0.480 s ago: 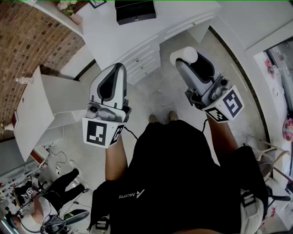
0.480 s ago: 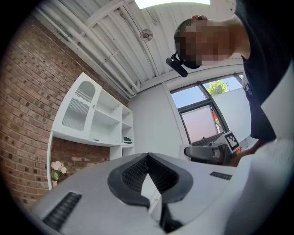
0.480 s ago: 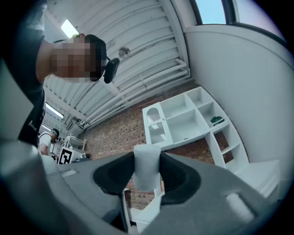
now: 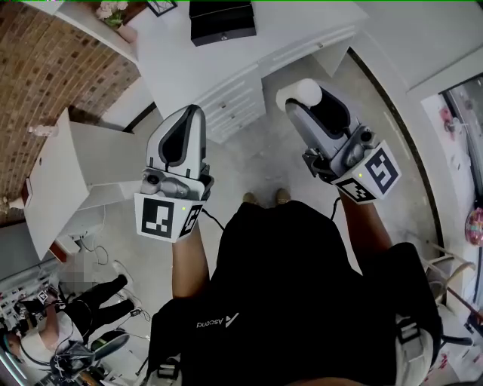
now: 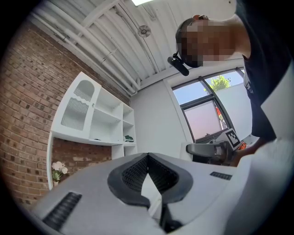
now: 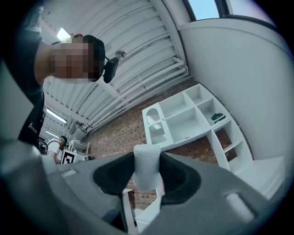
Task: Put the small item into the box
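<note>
White table [image 4: 181, 64] with drawers sits ahead, by a brick wall, with a black box [image 4: 223, 20] on its far side. Right tool [image 4: 303, 103] is pinching the small white cylinder [image 4: 302, 89], whose end pokes out past the tips. Left tool [image 4: 192, 113] is pressed together with nothing in it. The box lies forward and to the left of the cylinder, well apart, and both tools are raised short of the table. Right arm does the reach. Can't tell if the lid is open.
</note>
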Available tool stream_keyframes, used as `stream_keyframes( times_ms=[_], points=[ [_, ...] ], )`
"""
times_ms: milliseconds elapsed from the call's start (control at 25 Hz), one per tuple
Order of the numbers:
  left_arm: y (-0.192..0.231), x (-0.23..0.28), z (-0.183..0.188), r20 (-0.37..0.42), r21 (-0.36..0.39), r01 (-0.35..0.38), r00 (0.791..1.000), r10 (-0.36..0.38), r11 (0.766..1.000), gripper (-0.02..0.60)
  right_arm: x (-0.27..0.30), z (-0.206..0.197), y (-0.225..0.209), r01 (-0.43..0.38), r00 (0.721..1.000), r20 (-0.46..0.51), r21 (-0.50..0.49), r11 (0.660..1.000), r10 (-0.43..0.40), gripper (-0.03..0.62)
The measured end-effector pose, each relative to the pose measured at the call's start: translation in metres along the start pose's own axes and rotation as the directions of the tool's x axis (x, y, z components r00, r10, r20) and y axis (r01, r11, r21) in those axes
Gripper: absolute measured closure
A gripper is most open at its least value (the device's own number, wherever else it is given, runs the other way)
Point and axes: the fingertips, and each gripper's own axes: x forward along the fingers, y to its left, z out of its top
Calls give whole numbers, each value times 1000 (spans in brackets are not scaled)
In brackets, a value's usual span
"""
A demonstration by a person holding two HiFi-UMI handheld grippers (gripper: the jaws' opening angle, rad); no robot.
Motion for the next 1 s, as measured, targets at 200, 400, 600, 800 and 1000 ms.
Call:
stream_keyframes(
  times_ms=[200, 400, 600, 800, 1000],
  points=[
    [-1, 20, -6, -1, 19, -21, 1000, 21, 1000, 583, 6, 4, -20, -38, 999, -6, -13, 999, 38, 424],
    [16, 34, -15, -11, 17, -47, 999, 48, 999, 583, 23, -5, -38, -50, 998, -30, -7, 999, 50, 424],
    [48, 50, -25, -1, 26, -53, 999, 53, 998, 583, 57, -20, -54, -64, 997, -49, -7, 998, 63, 424],
    [94, 72, -40, 5, 21, -57, 998, 57, 998, 583, 106, -38, -74, -75, 994, -82, -28, 997, 73, 424],
    [152, 99, -56, -1, 17, -40, 999, 40, 999, 583, 170, -56, -96, -70, 992, -110, -44, 997, 65, 424]
  ],
)
